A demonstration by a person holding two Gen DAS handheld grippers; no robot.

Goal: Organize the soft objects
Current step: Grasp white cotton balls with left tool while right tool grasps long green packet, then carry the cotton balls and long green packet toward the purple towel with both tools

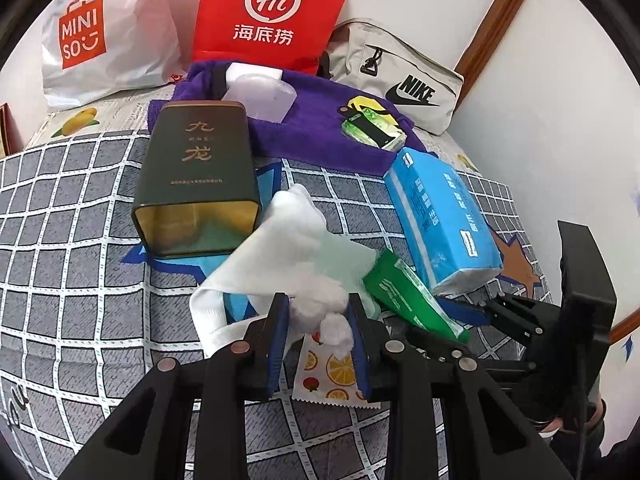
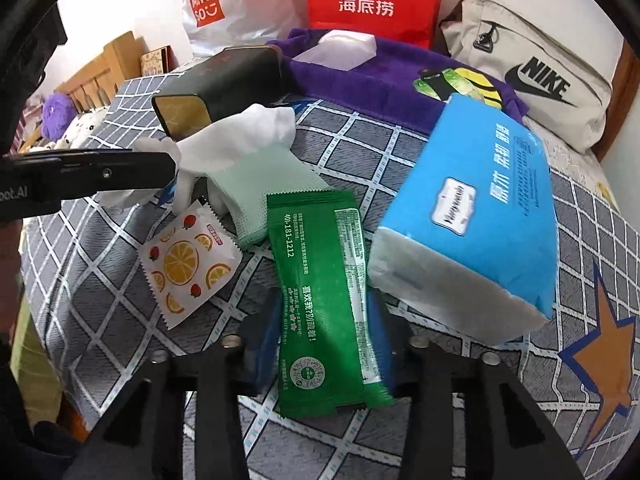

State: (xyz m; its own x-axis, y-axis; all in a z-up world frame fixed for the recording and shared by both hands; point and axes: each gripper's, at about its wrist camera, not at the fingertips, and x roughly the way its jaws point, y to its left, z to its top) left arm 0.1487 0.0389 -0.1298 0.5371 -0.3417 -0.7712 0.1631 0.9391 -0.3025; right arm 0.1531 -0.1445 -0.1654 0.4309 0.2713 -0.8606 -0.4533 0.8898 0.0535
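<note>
My left gripper [image 1: 318,316] is shut on a wad of white cotton [image 1: 320,304], held just above a white sock [image 1: 280,240] on the checked bedspread. Under the jaws lies a fruit-print sachet [image 1: 328,368]. In the right wrist view, the left gripper [image 2: 172,164] reaches in from the left with the cotton [image 2: 160,148] at its tip. A green packet [image 2: 324,292] lies lengthwise between the blue pads of my right gripper [image 2: 326,320], which is shut on its sides. A pale green glove [image 2: 260,184] lies just beyond it, next to a blue tissue pack [image 2: 472,216].
A dark tin [image 1: 196,176] lies on its side behind the sock. Further back a purple towel [image 1: 320,136] carries a clear plastic tub [image 1: 260,92] and a small green pack [image 1: 372,128]. A Miniso bag [image 1: 100,40], a red bag [image 1: 268,12] and a Nike pouch [image 1: 400,76] line the wall.
</note>
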